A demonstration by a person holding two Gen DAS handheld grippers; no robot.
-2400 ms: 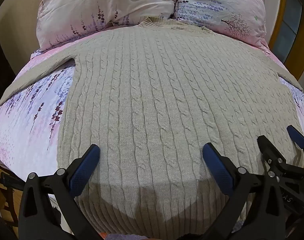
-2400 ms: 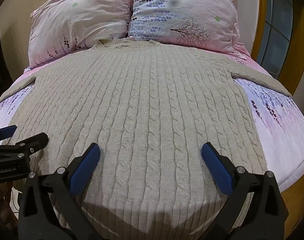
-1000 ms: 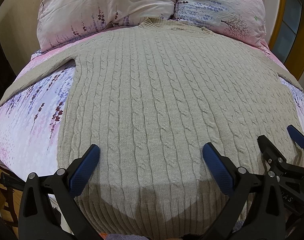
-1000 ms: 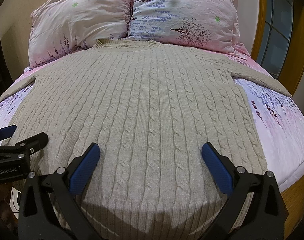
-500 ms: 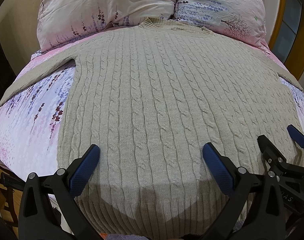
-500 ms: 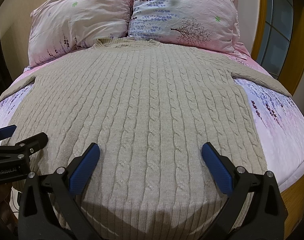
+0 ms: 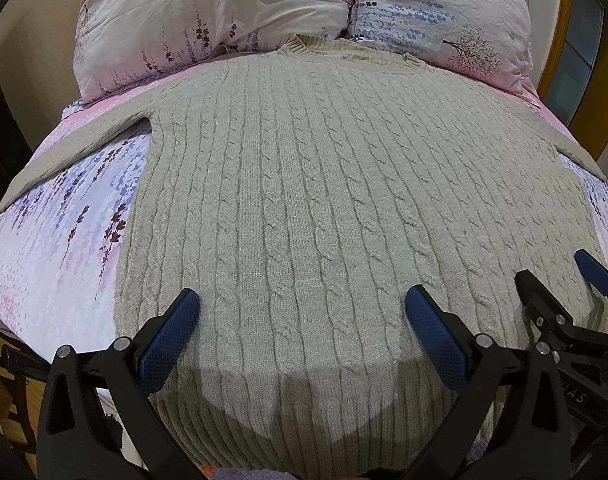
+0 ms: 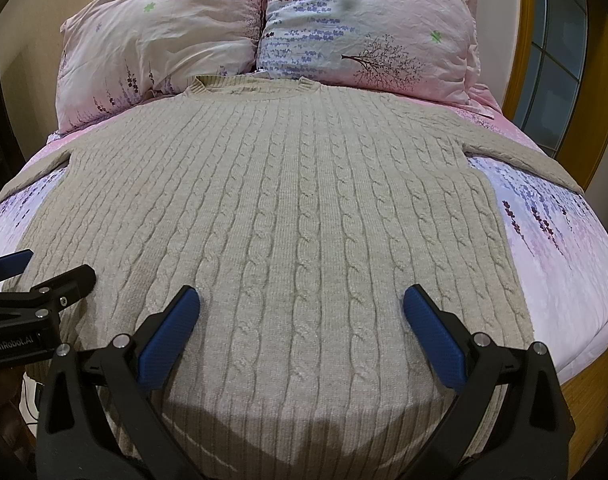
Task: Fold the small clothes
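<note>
Beige cable-knit sweater (image 7: 304, 200) lay flat and face-up on the bed (image 7: 44, 260), collar toward the two floral pillows (image 8: 264, 28), both sleeves spread out to the sides over the pink-lavender sheet. Left claw (image 7: 302, 340) hung over the hem area, fingers wide apart, gripping nothing; its blue pads (image 7: 168, 340) sat above the knit near the sweater's left edge. Right claw (image 8: 302, 338) was likewise spread and empty, over the hem toward the right side. Each claw showed at the edge of the other's view, side by side, apart. Shadow fell across the ribbed hem.
</note>
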